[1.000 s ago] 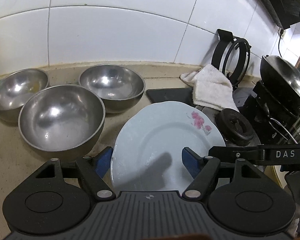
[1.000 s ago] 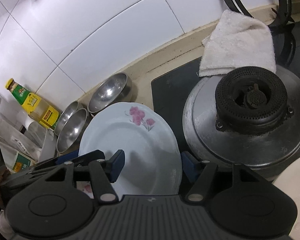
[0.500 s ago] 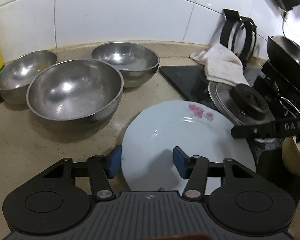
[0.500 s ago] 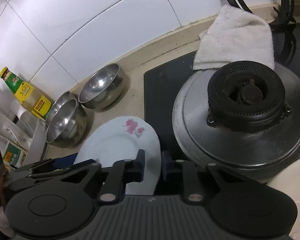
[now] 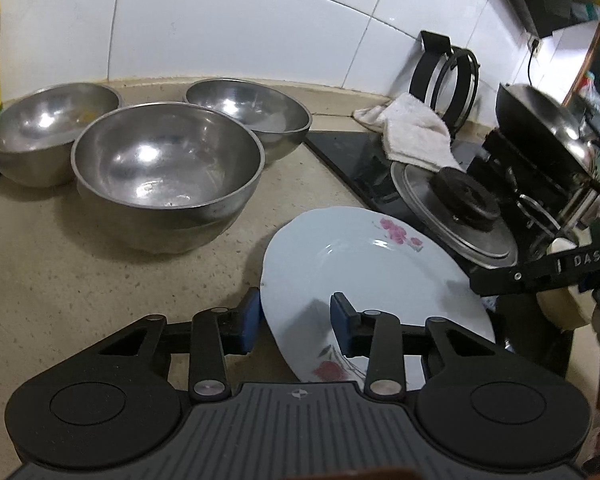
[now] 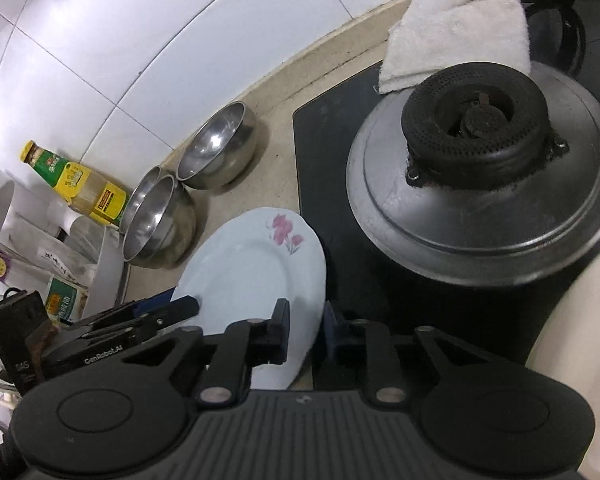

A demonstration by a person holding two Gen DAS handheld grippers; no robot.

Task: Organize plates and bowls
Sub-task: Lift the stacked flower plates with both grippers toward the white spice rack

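Clamped on the pale blue plate (image 5: 364, 264) from both sides, the plate tilted over the beige counter (image 5: 80, 280) just beside the black hob (image 6: 320, 152). On its left rim, the left gripper (image 5: 295, 322), jaws just closed in, one blue pad under the edge and the other on the upper face. On its right rim, the right gripper (image 6: 304, 330), jaws just drawn nearly together and then eased a touch, the thin edge pinched between the pads. Only in the left wrist view: the open insides of the three steel bowls (image 5: 168, 160) well apart from the plate, a second pink flower on the near rim, black ring stands against the tiled wall, a wok far right. Only in the right wrist view: the whole yellow-labelled bottle (image 6: 80, 188) lying behind the bowls, cartons and white shelving at far left, the burner (image 6: 476, 120) from above on its steel dish, the towel (image 6: 456, 24) touching that dish. In both: the flower on the far rim.
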